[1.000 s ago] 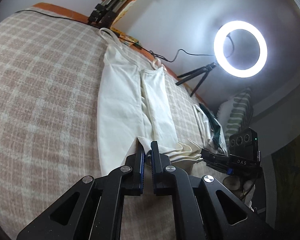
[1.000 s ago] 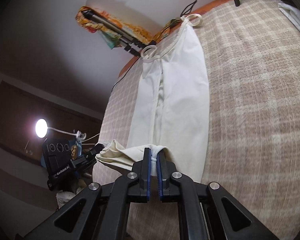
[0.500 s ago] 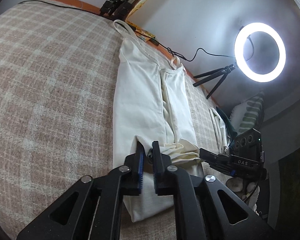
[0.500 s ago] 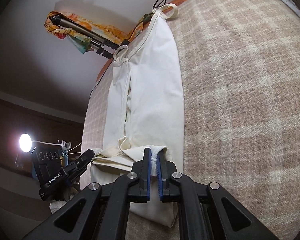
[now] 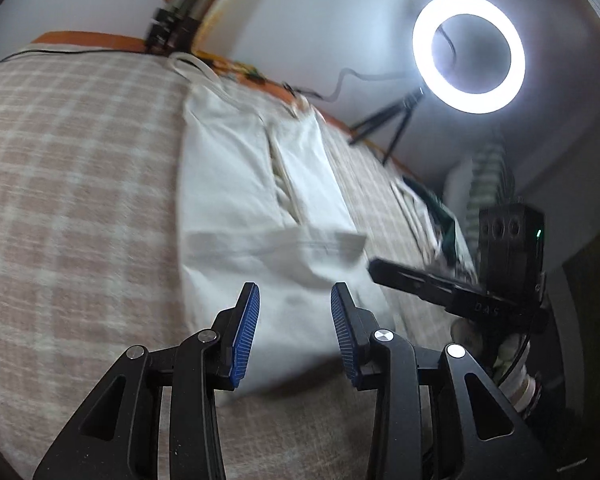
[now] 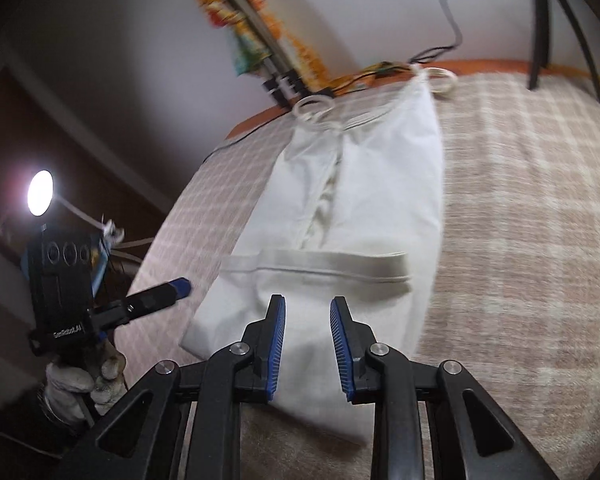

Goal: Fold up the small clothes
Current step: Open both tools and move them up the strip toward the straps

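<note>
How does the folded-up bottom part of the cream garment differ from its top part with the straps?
The bottom part is doubled back over the garment, its hem lying crosswise; the top part lies in two lengthwise panels with a seam gap between them. The bottom part lies near the tongs; the top part lies at the bed's far edge. Both are cream and lie flat.

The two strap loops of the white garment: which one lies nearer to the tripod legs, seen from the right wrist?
The strap loop at the garment's right corner; the other loop lies toward the left.
</note>
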The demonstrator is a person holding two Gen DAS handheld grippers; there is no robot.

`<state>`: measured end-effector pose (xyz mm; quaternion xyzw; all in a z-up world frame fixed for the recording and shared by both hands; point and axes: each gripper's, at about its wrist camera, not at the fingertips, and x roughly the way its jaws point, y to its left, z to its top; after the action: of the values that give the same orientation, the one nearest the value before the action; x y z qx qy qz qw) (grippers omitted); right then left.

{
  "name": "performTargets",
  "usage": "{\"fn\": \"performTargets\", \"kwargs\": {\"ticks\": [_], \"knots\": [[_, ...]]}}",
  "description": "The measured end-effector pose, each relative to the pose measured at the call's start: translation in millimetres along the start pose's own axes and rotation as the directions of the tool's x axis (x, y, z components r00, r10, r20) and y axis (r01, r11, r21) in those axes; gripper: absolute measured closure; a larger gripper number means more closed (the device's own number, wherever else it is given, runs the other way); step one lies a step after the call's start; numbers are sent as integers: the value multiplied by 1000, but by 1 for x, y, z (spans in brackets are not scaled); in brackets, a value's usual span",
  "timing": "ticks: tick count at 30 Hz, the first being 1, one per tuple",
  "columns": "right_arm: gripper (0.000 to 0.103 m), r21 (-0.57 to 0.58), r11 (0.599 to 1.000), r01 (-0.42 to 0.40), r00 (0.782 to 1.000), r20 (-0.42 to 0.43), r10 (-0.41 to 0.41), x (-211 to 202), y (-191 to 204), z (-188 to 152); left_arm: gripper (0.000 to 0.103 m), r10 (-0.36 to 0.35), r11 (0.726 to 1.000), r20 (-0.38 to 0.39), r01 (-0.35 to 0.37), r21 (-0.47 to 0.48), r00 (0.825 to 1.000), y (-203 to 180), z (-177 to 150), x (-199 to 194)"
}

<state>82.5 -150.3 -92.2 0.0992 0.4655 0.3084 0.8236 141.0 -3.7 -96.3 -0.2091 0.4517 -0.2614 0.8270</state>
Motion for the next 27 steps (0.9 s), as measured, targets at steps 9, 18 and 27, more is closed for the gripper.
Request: {"fn": "performTargets", "kwargs": {"ticks": [9, 18, 27], "knots": [[87, -131, 969, 212, 975, -41, -219, 31, 5, -12, 68, 195, 971, -11, -191, 141, 981, -8, -5, 29], [83, -94, 936, 338, 939, -29, -342, 15, -5, -6, 68, 317, 944, 60, -321, 81, 947, 27, 16, 15], [70, -41, 956, 291, 956, 38, -290, 3, -21, 14, 64, 246, 969, 123, -248, 4, 961, 37, 38, 2]]}}
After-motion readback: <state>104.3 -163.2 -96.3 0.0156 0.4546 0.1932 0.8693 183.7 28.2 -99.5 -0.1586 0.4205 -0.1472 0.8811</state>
